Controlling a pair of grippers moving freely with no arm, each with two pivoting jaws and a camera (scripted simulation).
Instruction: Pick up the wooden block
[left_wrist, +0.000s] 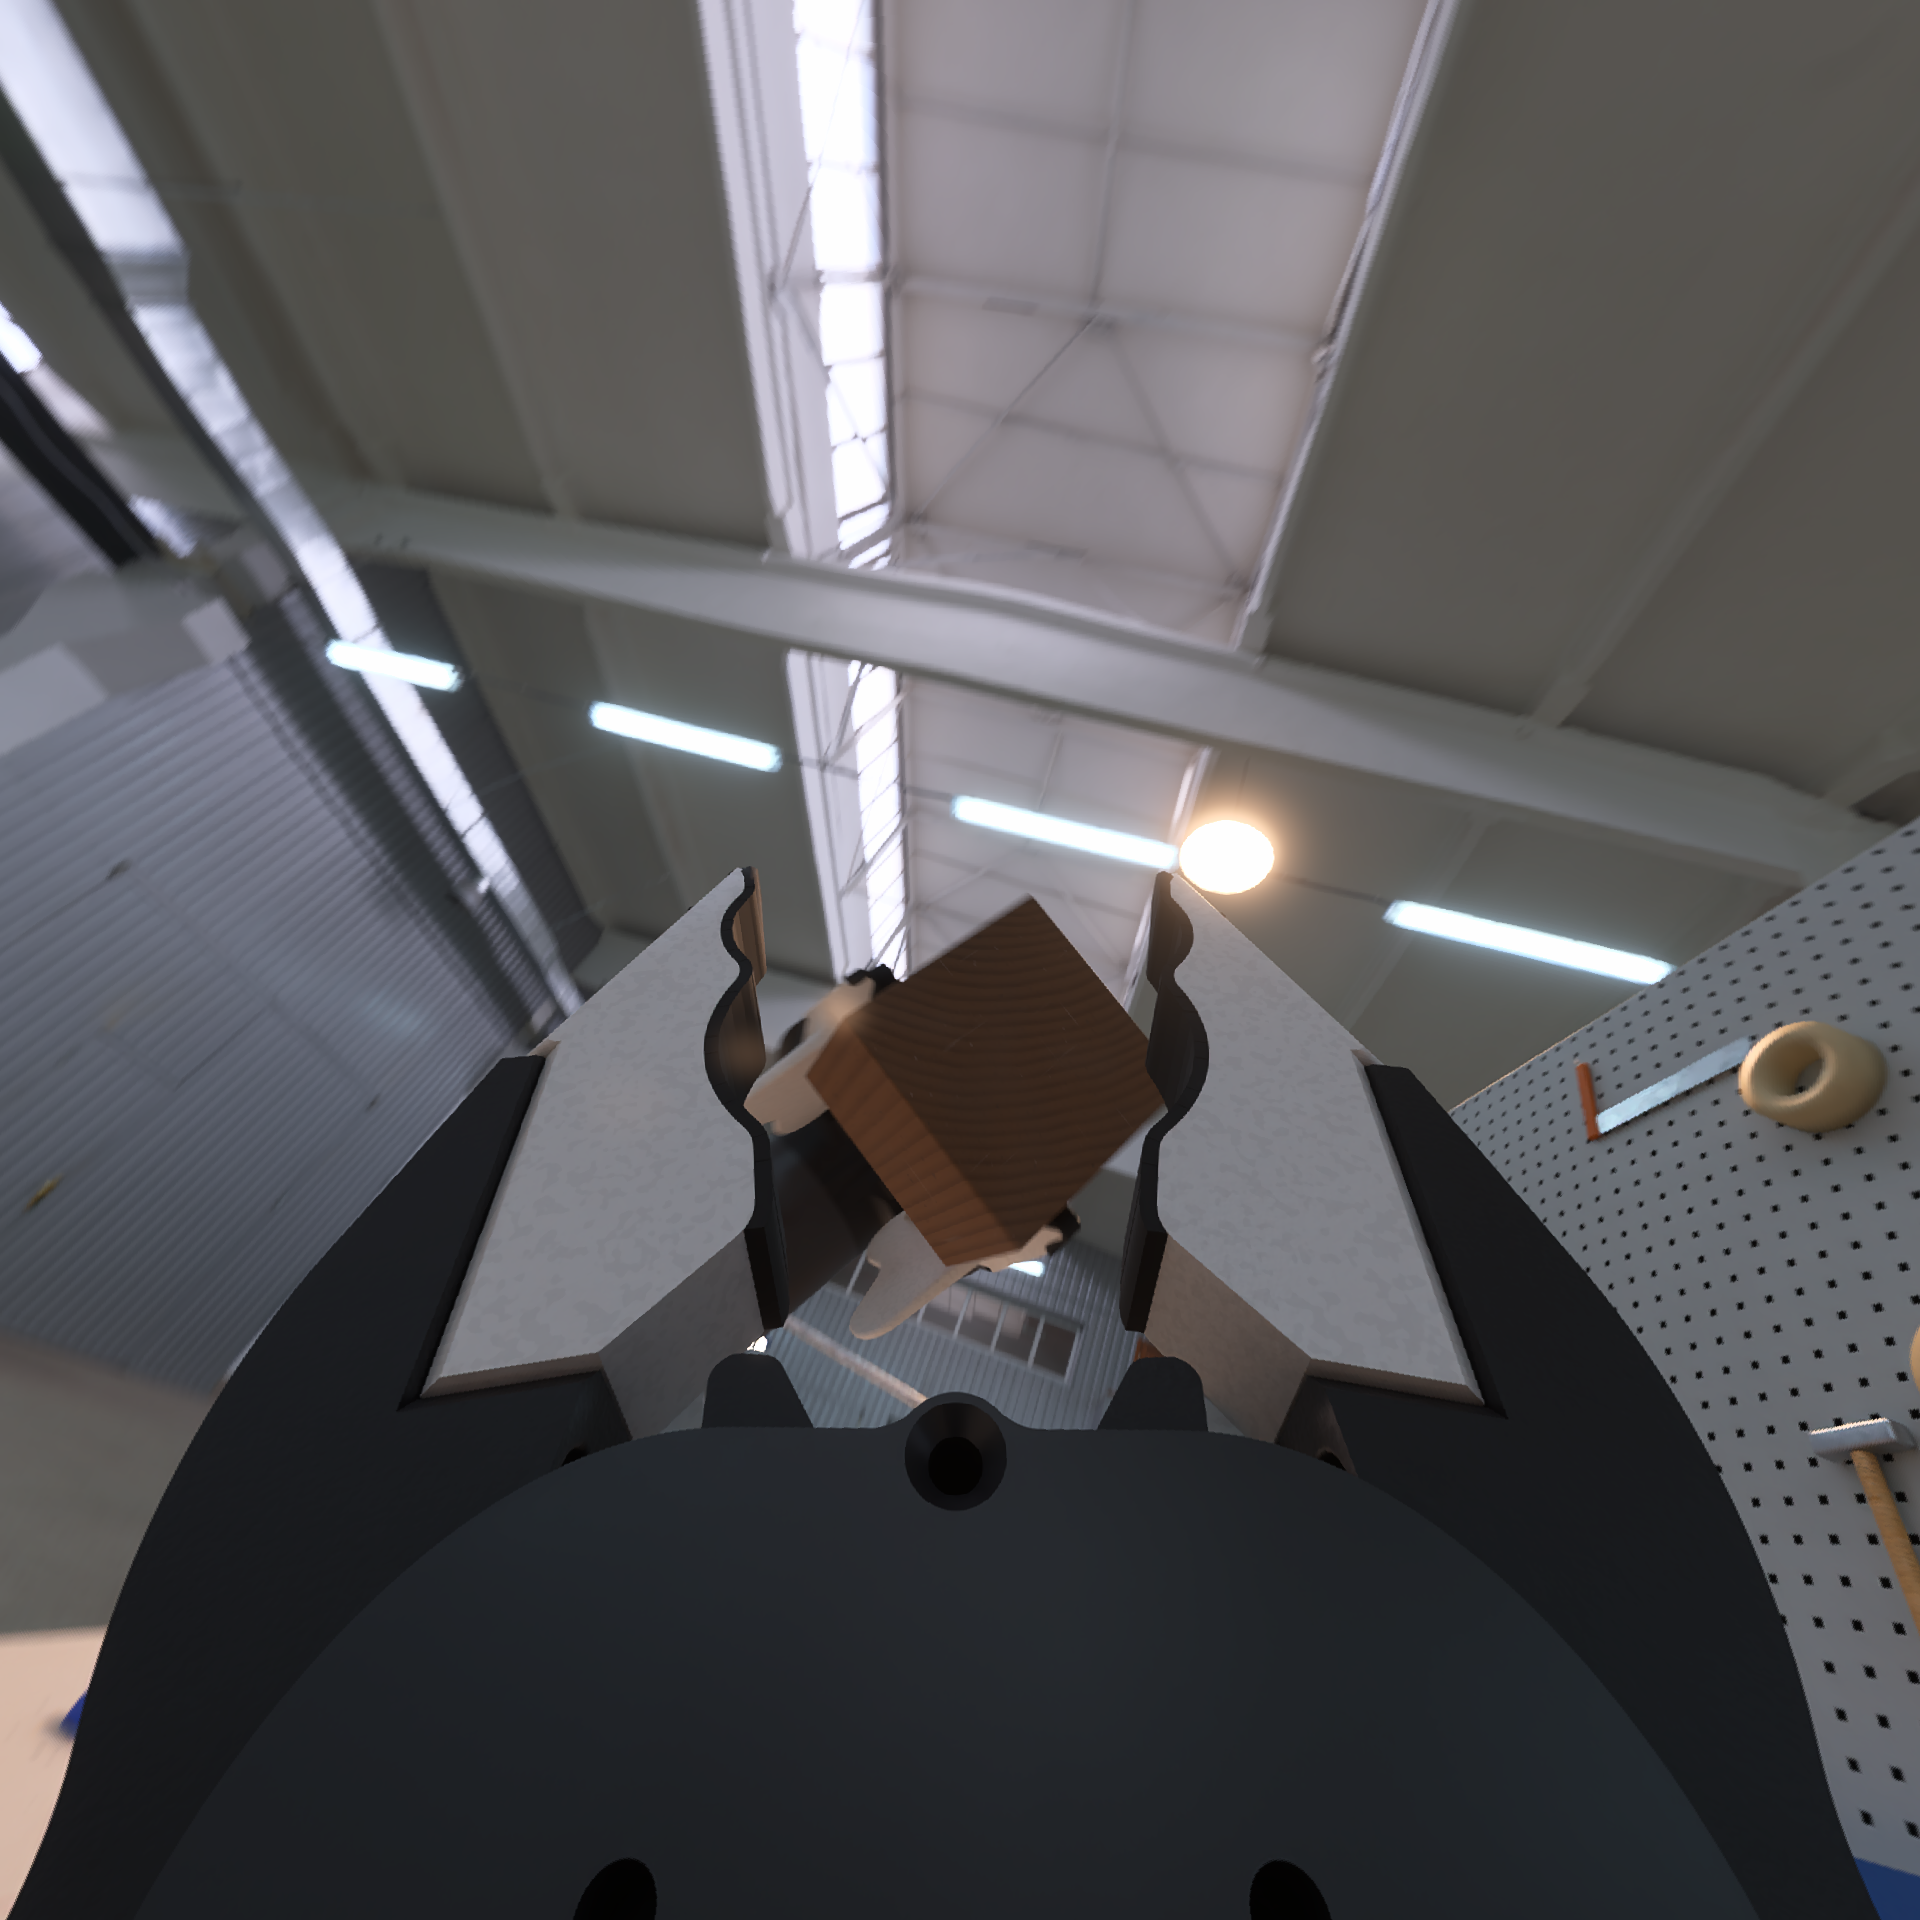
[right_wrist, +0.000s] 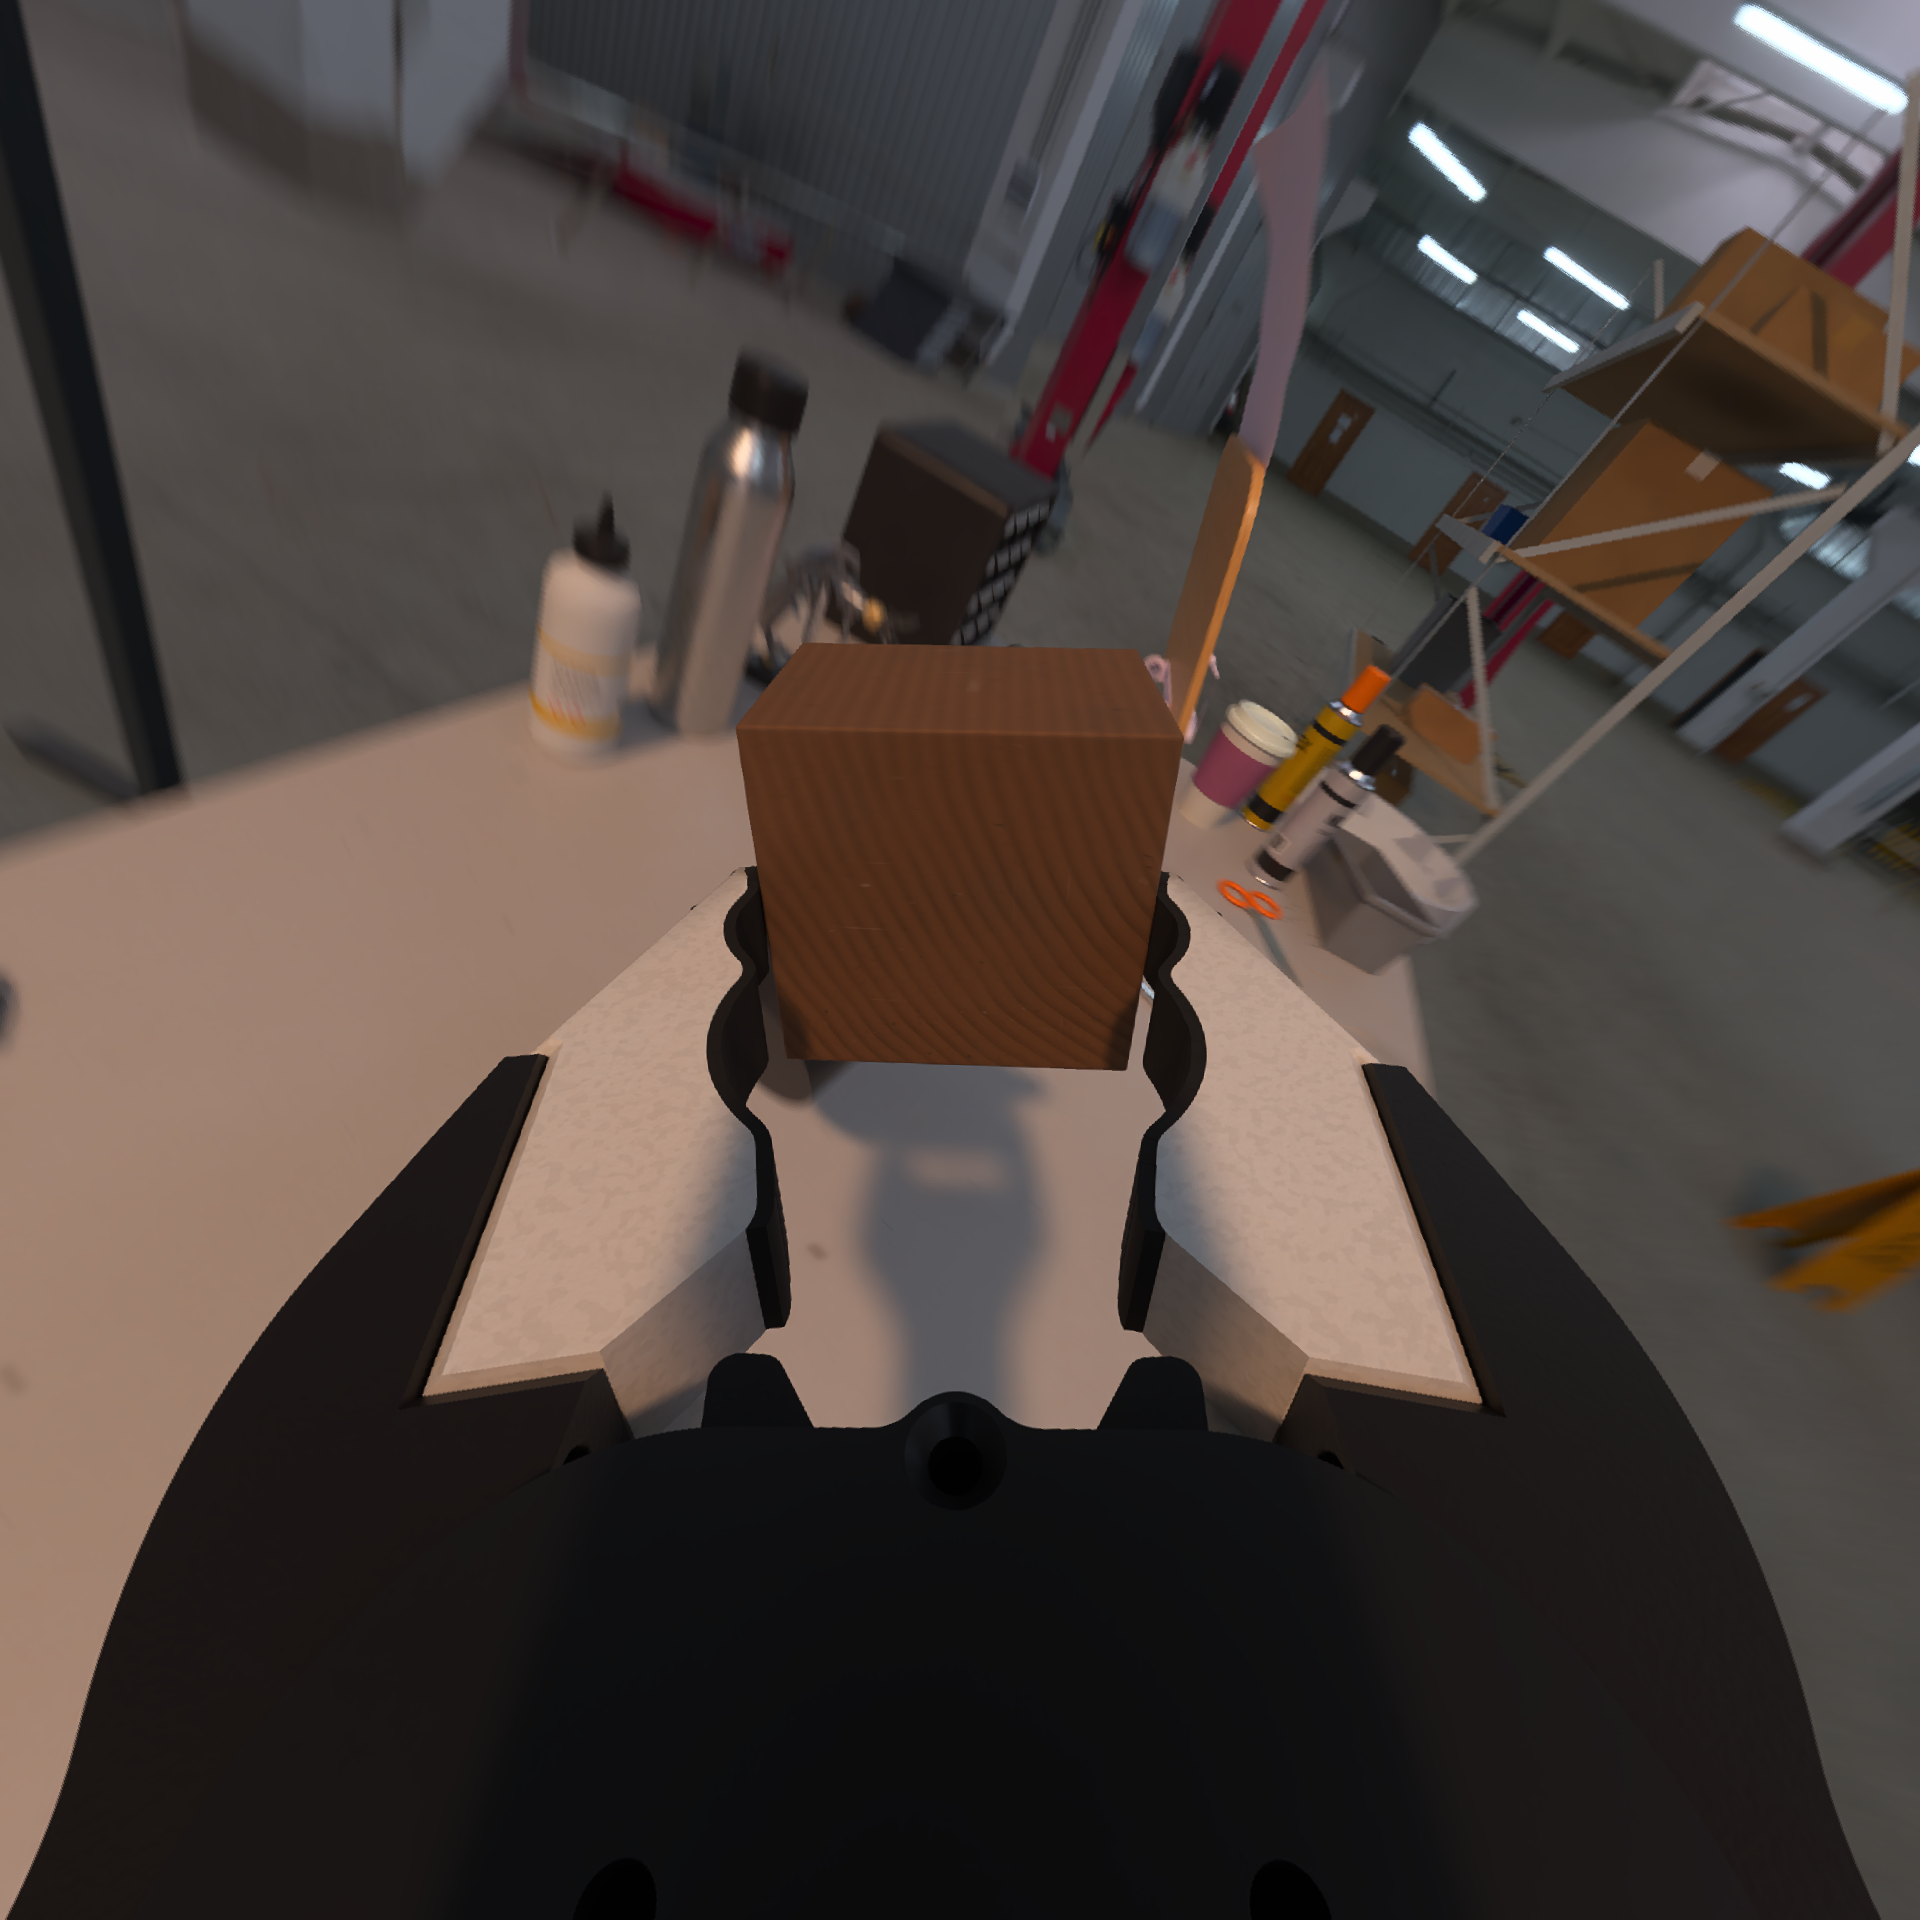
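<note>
Right wrist view: the right tool (right_wrist: 958, 894) grips the wooden block (right_wrist: 951, 862) between its two fingertips, the dark pads pressed against the block's left and right faces. The block sits level in the grip, its top edge above the fingertips and its lower edge clear of the pale worktop (right_wrist: 312, 987), where a shadow falls beneath it. Behind the block the worktop's far edge is crowded: a white squeeze bottle (right_wrist: 582, 655) and a steel flask (right_wrist: 732, 561) stand at the left, a dark box (right_wrist: 945, 530) sits behind the block, and at the right a pink cup (right_wrist: 1242, 764), a yellow tube (right_wrist: 1314, 748), a grey-white tube (right_wrist: 1325, 810), orange scissors (right_wrist: 1250, 899) and a grey bin (right_wrist: 1387, 899) cluster near the right edge. The near and left parts of the worktop are bare.

In the left wrist view the left tool (left_wrist: 958, 894) points up toward the ceiling (left_wrist: 1039, 312). Its fingers are spread and hold nothing. Beyond its fingertips the same block (left_wrist: 982, 1081) appears tilted, held aloft by the other tool (left_wrist: 831, 1049), whose pale fingers show at the block's upper left and lower side. The block looks apart from the left tool's fingers, though its right corner lines up close to the right pad. At the right a pegboard (left_wrist: 1714, 1351) carries a ring (left_wrist: 1811, 1072), a square ruler (left_wrist: 1652, 1091) and a hammer (left_wrist: 1870, 1475).
</note>
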